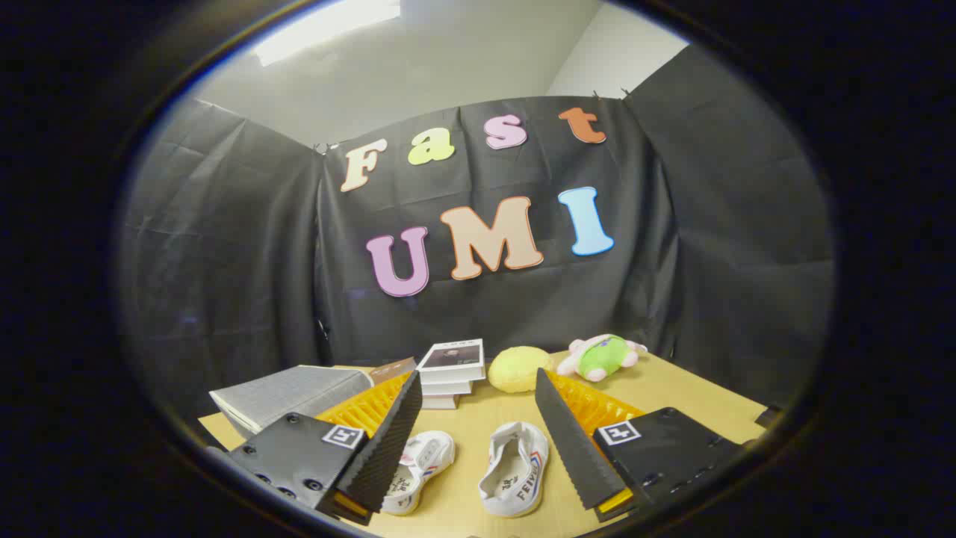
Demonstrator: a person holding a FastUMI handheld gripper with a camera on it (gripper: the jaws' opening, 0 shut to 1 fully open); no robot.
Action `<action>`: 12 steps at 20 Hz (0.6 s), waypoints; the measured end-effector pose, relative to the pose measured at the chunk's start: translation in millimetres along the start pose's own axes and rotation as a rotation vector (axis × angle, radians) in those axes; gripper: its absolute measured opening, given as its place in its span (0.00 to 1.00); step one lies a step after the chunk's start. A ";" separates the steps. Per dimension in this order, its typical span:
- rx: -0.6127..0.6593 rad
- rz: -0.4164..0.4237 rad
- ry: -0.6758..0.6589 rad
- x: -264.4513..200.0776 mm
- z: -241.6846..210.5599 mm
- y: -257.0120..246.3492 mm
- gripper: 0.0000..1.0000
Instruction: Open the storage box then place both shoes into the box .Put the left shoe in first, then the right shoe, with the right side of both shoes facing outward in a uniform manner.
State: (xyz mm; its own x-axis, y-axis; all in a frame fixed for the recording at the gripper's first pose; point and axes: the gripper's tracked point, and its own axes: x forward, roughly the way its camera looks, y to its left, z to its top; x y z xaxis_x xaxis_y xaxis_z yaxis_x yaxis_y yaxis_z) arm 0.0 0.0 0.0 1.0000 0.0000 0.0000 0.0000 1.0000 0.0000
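The gripper hangs above the wooden tabletop with its two fingers spread wide apart and nothing held between them. Below and between the fingers lie two white canvas shoes with red and blue stripes. The shoe nearer the left finger lies on its side, its heel partly hidden behind that finger's tip. The shoe nearer the right finger rests with its opening turned up toward the camera, just clear of the finger. The two shoes lie close together but do not touch.

Beyond the left finger sits a grey storage box with a ribbed, fabric-like top; its lid looks closed, and its lower part is hidden by the gripper body. Just beyond its far end a brown flat thing peeks out, too little of it showing to tell what it is. Straight ahead, past the shoes, stands one stack of books, three or so volumes, the top one with a dark picture on its cover. Beside the stack to the right rests one round yellow plush toy, and just to its right lies one pink plush toy in a green garment, near the black cloth wall. Nothing stands between the fingers and the shoes.
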 end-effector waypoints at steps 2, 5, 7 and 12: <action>0.003 -0.001 -0.010 0.3 4.1 -0.4 0.97; 0.016 0.002 -0.022 1.2 6.3 0.4 0.97; 0.010 0.000 -0.009 2.2 1.6 0.9 0.97; 0.005 0.016 -0.007 4.3 1.4 14.0 0.97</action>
State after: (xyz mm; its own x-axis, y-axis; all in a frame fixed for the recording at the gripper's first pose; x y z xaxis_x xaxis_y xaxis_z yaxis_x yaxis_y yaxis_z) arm 4.3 14.0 1.4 0.9999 0.0156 0.0072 -0.0156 0.9999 0.0047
